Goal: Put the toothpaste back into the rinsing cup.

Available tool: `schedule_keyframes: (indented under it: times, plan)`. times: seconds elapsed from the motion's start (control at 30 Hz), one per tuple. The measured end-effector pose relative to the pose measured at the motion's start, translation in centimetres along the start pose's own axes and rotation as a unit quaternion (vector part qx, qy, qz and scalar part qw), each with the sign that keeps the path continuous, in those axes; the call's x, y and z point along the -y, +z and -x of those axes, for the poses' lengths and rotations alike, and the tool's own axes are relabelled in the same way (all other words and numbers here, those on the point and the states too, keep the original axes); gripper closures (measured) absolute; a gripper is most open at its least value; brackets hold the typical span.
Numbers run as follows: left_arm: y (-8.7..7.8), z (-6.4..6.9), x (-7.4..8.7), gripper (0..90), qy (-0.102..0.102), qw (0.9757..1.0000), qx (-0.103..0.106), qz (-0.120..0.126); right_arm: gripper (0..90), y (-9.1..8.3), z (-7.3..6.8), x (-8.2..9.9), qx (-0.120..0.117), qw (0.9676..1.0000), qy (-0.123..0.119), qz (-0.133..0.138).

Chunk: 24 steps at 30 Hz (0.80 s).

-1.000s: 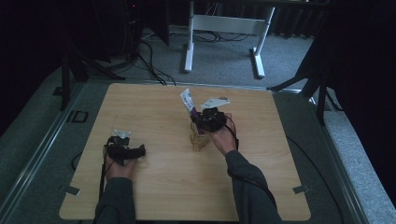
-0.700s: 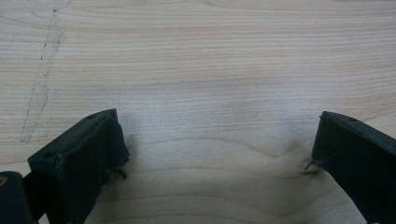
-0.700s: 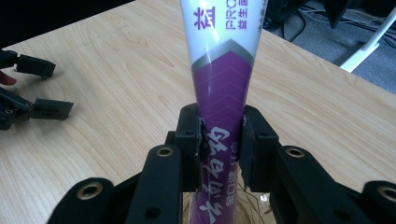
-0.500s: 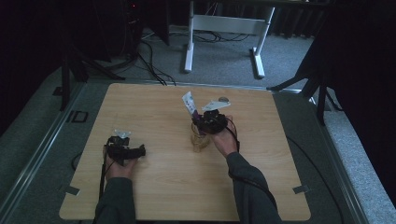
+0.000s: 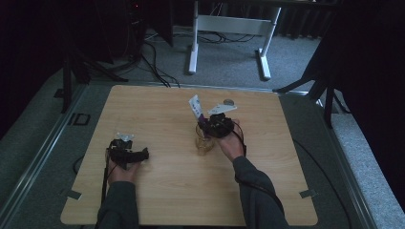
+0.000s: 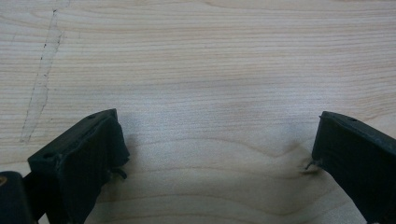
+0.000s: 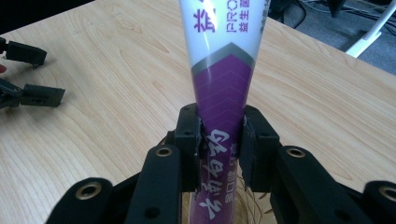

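Toothpaste tube [image 7: 219, 93] sits clenched in the right tool [image 7: 219, 144]; left tool [image 6: 215, 154] gapes over bare table [image 6: 196, 70].

The left tool [image 6: 219, 158] hangs spread wide over bare wooden table [image 6: 210, 60].

Tube [image 7: 219, 88] top cut off by frame edge, small table-edge object [image 5: 229, 101] unidentifiable

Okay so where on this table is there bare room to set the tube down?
The table is bare along its whole left and far-left side, between the left gripper and the far edge, and along the near edge between the forearms. It is crowded at center-right, where the right gripper holds the tube over a glass.
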<state>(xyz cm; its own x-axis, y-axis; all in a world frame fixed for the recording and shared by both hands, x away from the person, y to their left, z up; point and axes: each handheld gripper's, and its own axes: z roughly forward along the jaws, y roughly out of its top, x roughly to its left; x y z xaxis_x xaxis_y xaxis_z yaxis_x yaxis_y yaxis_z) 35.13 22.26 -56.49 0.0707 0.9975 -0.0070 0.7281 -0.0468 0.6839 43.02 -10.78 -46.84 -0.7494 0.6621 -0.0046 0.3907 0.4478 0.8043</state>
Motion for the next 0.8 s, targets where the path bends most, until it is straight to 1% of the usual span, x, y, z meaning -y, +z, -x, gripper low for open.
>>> schedule_keyframes:
  times: [0.4, 0.57, 0.8]
  plan:
    - [0.0, 0.0, 0.0, 1.4, 0.000, 1.0000, 0.000, 0.000, 71.5, 0.0, 0.3, 0.7, -0.001, 1.0000, -0.001, -0.006]
    - [0.0, 0.0, 0.0, 1.4, 0.000, 1.0000, 0.000, 0.000, 71.4, 0.0, 0.2, 0.9, -0.002, 0.9999, -0.006, -0.010]
    - [0.0, 0.0, 0.0, 1.4, -0.001, 1.0000, 0.000, 0.000, 71.0, 0.2, 0.2, 1.5, -0.004, 0.9999, -0.005, -0.015]
